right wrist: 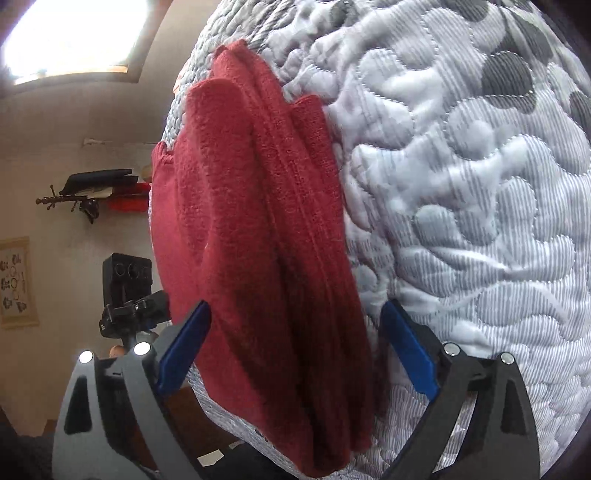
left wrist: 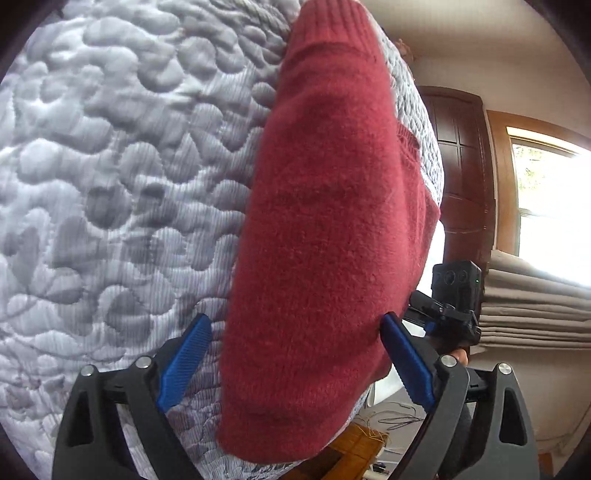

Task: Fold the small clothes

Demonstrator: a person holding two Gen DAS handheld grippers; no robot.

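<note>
The red sweater on the bed looks soft, thick and floppy. Both tools, left and right, are open around it; thick folded edges look best to grab.

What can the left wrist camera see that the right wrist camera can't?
Only the left wrist view shows the dark wooden door, the stacked beige fabric by the window, and the sweater's ribbed cuff.

Only the right wrist view shows the wall hook rack, the framed picture, and the sweater's stacked folded layers.

Both show the red sweater on the quilted bed cover, and open blue jaws on either side of it.
</note>
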